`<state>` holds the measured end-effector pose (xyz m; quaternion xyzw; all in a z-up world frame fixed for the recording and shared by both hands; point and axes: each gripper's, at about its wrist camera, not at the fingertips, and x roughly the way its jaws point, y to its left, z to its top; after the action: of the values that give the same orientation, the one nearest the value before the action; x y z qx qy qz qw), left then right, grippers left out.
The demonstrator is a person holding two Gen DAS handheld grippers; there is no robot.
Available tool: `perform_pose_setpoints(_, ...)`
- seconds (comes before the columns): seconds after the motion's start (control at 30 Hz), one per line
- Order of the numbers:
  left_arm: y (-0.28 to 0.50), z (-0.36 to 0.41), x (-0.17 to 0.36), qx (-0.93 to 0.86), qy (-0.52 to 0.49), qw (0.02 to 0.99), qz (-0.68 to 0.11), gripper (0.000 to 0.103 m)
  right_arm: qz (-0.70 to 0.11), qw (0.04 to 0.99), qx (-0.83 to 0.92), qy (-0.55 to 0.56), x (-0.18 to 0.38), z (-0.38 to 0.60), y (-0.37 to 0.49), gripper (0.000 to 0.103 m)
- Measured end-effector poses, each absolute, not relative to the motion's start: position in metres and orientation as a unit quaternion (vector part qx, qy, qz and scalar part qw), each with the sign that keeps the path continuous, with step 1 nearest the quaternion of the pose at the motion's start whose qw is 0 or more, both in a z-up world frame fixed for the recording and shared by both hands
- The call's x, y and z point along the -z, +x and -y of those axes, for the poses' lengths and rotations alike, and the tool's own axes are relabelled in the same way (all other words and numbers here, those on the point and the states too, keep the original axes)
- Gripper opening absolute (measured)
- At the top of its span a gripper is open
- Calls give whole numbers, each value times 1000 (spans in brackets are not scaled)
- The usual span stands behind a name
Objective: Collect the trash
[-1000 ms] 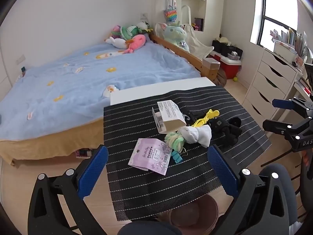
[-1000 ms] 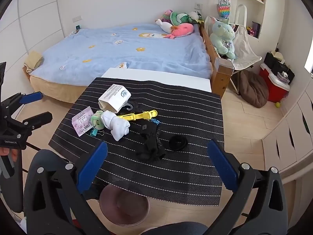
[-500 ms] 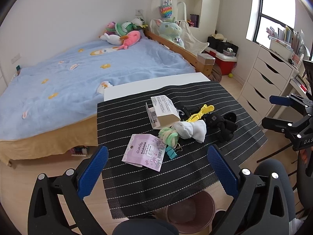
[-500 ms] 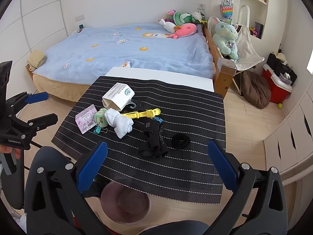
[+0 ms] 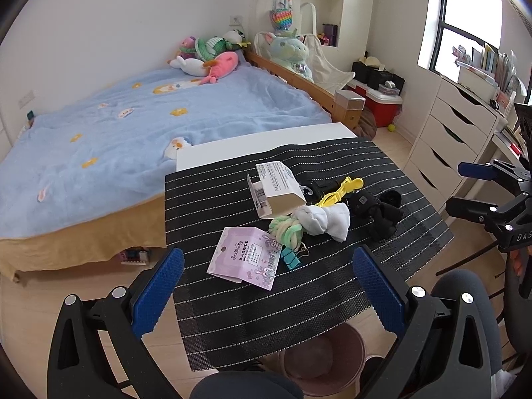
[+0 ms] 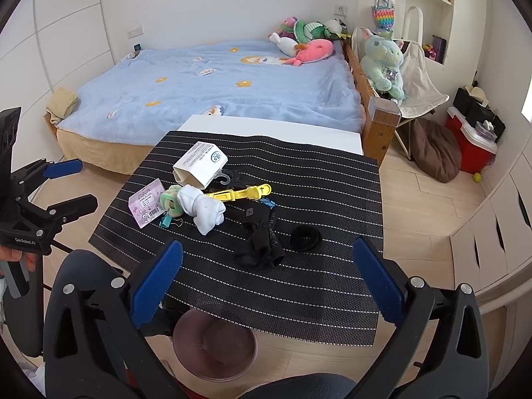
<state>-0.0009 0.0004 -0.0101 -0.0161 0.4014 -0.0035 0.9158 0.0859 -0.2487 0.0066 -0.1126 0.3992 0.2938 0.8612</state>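
On a black striped mat (image 5: 216, 199) lies a cluster: a white cardboard box (image 5: 277, 189), a pink printed packet (image 5: 246, 261), a green hair tie (image 5: 286, 232), a white sock (image 5: 324, 221), a yellow clip (image 5: 339, 191), black socks (image 5: 379, 216) and a blue binder clip (image 5: 289, 259). A mauve bin (image 5: 319, 359) stands on the floor under the mat's near edge. My left gripper (image 5: 267, 266) hovers open above the near edge, in line with the packet. My right gripper (image 6: 267, 249) is open too, nearest the black socks (image 6: 262, 236) and a black round item (image 6: 305, 238).
A bed with a blue blanket (image 5: 133, 133) and plush toys sits behind the table. White drawers (image 5: 459, 126) stand to the right, a red cooler (image 6: 472, 143) and a brown cushion (image 6: 435, 149) on the floor. A person's dark knee (image 5: 465, 299) is near the bin.
Both views have shifted only slightly, the left one drawing back a little. Nothing on the mat has moved, and both grippers stay open and empty.
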Motion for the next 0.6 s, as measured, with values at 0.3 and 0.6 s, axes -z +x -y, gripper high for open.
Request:
perform_pose_setpoints(0.3, -1, 1, 11, 4, -12, 916, -400, 98, -403, 860, -294, -110, -4, 252, 86, 100)
perform_pose_setpoints(0.6, -1, 3, 12, 6, -7, 916, -401, 98, -406, 858, -296, -108, 1, 252, 84, 100)
